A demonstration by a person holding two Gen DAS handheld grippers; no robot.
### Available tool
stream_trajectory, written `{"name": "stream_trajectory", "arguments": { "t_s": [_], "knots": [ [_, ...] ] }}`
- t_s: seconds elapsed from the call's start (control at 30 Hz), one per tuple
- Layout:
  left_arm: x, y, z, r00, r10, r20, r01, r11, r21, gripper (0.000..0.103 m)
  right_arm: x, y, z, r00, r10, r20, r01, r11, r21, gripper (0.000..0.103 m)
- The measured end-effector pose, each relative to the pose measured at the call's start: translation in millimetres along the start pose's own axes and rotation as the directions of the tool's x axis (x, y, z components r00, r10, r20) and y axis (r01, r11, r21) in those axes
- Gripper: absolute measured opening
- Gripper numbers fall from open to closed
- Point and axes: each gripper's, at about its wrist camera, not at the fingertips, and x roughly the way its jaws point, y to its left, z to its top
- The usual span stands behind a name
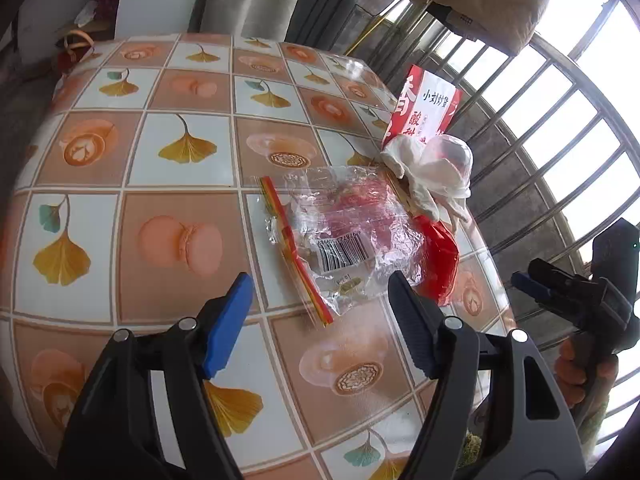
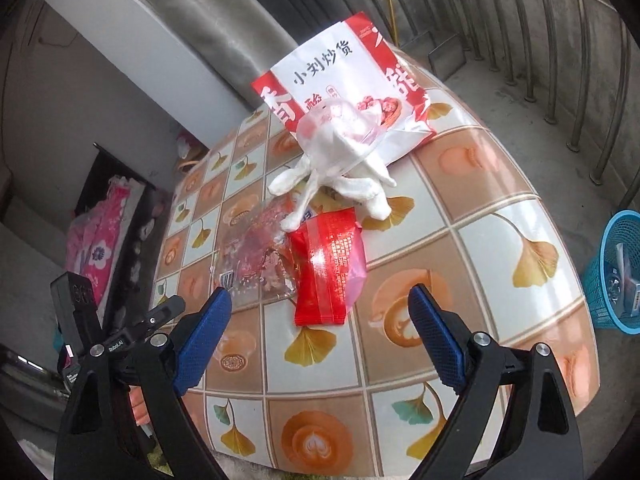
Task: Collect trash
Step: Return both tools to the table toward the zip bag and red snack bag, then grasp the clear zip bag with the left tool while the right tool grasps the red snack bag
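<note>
A small heap of trash lies on the tiled tablecloth (image 1: pixel 180 248). The heap holds a crumpled clear bag (image 1: pixel 340 240) with a barcode and a red-yellow strip, a red wrapper (image 1: pixel 438 260), and white tissue (image 1: pixel 428 176) under a clear cup (image 1: pixel 452 152). A red-and-white snack bag (image 1: pixel 424 108) leans behind them. My left gripper (image 1: pixel 318 284) is open, just short of the clear bag's near edge. In the right wrist view my right gripper (image 2: pixel 320 294) is open, with the near end of the red wrapper (image 2: pixel 328 268) showing between its fingers and nothing gripped. The clear bag (image 2: pixel 256 260) lies left of the wrapper.
A blue mesh basket (image 2: pixel 616 272) with some items inside stands on the floor right of the table. Metal railings (image 1: pixel 540 128) run behind the table's right edge. A hand (image 1: pixel 576 372) holds the right gripper off the table's right side. Pink bedding (image 2: pixel 100 248) lies far left.
</note>
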Motion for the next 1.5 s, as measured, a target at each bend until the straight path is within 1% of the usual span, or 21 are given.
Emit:
{"name": "stream_trajectory", "arguments": {
  "t_s": [0.03,0.13,0.3,0.43,0.5,0.6,0.67,0.7,0.77,0.8,0.9,0.97,1.03,1.13,1.2,1.27,1.37,1.5],
  "knots": [
    [3.7,1.8,1.8,1.000,-0.014,-0.005,0.014,1.000,-0.010,0.065,7.7,1.5,3.5,1.000,-0.005,-0.011,0.005,1.000,0.003,0.085],
    [17.0,5.1,8.3,0.999,-0.045,-0.028,0.043,0.998,-0.039,0.057,29.5,6.0,10.5,0.999,-0.016,-0.041,0.017,1.000,0.003,0.080],
    [39.4,14.0,15.5,0.993,-0.093,-0.073,0.084,0.989,-0.119,0.048,59.7,11.7,20.7,0.996,-0.036,-0.084,0.035,0.999,-0.008,0.074],
    [46.3,20.1,17.4,0.984,-0.158,-0.077,0.142,0.973,-0.179,0.044,77.3,18.6,23.7,0.992,-0.060,-0.111,0.056,0.998,-0.038,0.067],
    [45.9,23.5,18.5,0.976,-0.209,-0.065,0.192,0.959,-0.209,0.042,83.0,21.4,22.8,0.990,-0.067,-0.124,0.062,0.997,-0.049,0.063],
    [42.4,26.6,19.2,0.953,-0.300,-0.036,0.283,0.927,-0.247,0.042,89.3,21.7,23.0,0.988,-0.076,-0.133,0.070,0.996,-0.054,0.056],
    [39.1,27.1,19.2,0.940,-0.340,-0.016,0.324,0.910,-0.258,0.042,91.5,19.7,22.8,0.987,-0.072,-0.142,0.066,0.997,-0.047,0.052],
    [37.5,27.6,19.3,0.941,-0.337,-0.008,0.324,0.910,-0.260,0.042,92.7,18.8,23.0,0.987,-0.073,-0.143,0.068,0.997,-0.044,0.051],
    [34.9,28.6,20.1,0.953,-0.304,-0.002,0.294,0.923,-0.247,0.042,92.6,17.4,23.3,0.987,-0.074,-0.143,0.069,0.997,-0.039,0.048],
    [34.3,29.3,20.1,0.955,-0.297,0.000,0.288,0.926,-0.245,0.042,91.7,17.4,23.6,0.987,-0.073,-0.141,0.068,0.997,-0.039,0.047],
    [34.8,34.9,20.1,0.946,-0.324,0.005,0.312,0.909,-0.276,0.042,89.8,17.8,24.9,0.988,-0.073,-0.138,0.068,0.997,-0.045,0.044],
    [33.6,35.8,20.8,0.952,-0.307,0.012,0.298,0.914,-0.275,0.042,88.6,18.6,24.7,0.988,-0.076,-0.133,0.070,0.996,-0.046,0.043],
    [32.0,35.0,22.2,0.963,-0.269,0.022,0.265,0.927,-0.266,0.042,83.3,19.3,24.8,0.990,-0.079,-0.119,0.074,0.996,-0.047,0.041],
    [28.7,35.6,24.6,0.982,-0.186,0.021,0.185,0.953,-0.239,0.042,73.6,23.5,26.0,0.992,-0.090,-0.083,0.086,0.995,-0.057,0.038],
    [28.4,35.8,25.8,0.988,-0.152,0.016,0.151,0.963,-0.223,0.042,65.5,25.4,26.9,0.994,-0.094,-0.057,0.091,0.994,-0.061,0.037],
    [27.8,36.6,25.2,0.991,-0.136,0.010,0.135,0.967,-0.217,0.042,58.4,27.3,27.5,0.994,-0.104,-0.035,0.102,0.993,-0.067,0.036],
    [27.7,37.1,22.9,0.993,-0.118,-0.003,0.115,0.972,-0.204,0.042,50.1,30.8,27.6,0.996,-0.091,-0.015,0.089,0.993,-0.075,0.036],
    [27.9,35.7,19.6,0.994,-0.107,-0.022,0.101,0.976,-0.192,0.042,52.5,45.6,26.5,0.997,-0.080,-0.001,0.079,0.988,-0.131,0.036]
  ]
}}
